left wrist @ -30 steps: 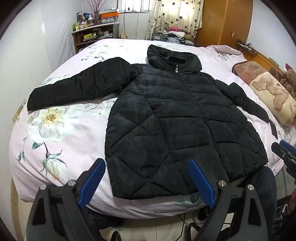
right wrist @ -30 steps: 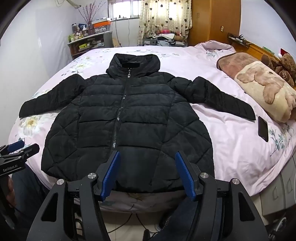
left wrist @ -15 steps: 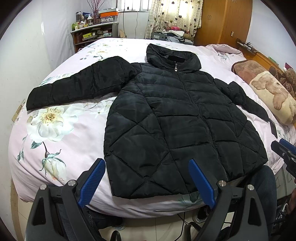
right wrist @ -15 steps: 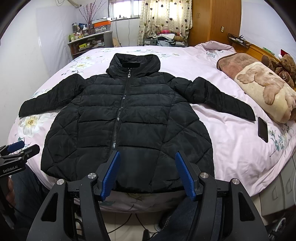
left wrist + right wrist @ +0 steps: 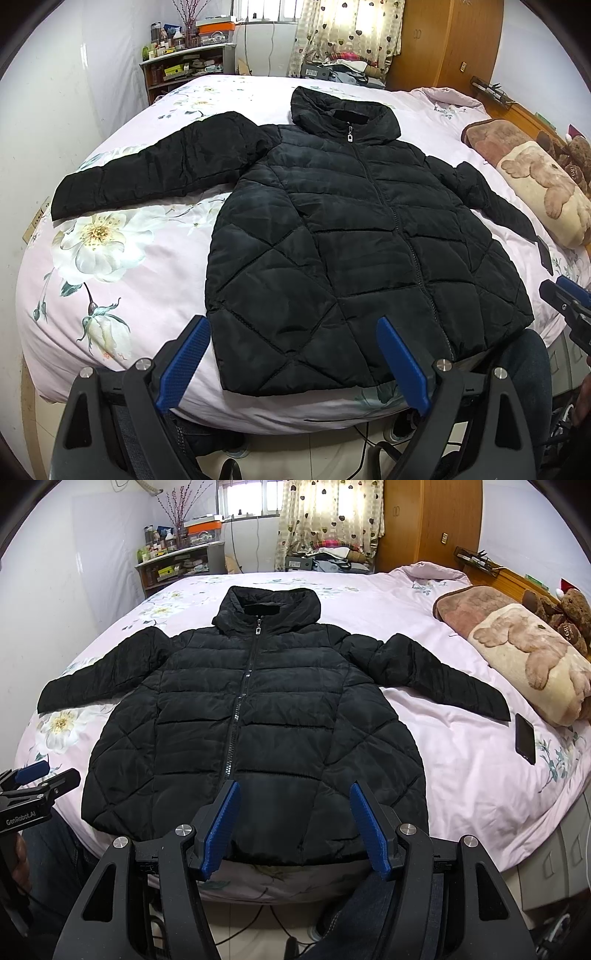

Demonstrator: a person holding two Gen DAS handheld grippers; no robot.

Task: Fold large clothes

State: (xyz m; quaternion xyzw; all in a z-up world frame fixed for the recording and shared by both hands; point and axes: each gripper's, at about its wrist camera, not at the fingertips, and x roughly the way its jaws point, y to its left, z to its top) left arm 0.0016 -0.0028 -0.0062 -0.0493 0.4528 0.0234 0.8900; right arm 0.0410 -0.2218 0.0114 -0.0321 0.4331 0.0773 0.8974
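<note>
A black quilted jacket (image 5: 255, 716) lies flat, front up and zipped, on a bed (image 5: 461, 746) w/ pink floral sheet; both sleeves spread out to the sides, hood toward the far end, hem at the near edge. The left tool (image 5: 291, 363) hovers over the hem's left corner, blue pads (image 5: 183, 365) wide apart, gripping nothing. The right tool (image 5: 295, 829) hangs above the hem near the zipper's lower end, its pads also apart & empty. A dark phone (image 5: 525, 738) rests on the sheet just beyond the right cuff, beside a bear-print rolled blanket (image 5: 532, 657). Teddy bear (image 5: 569, 616) sits by the headboard.
</note>
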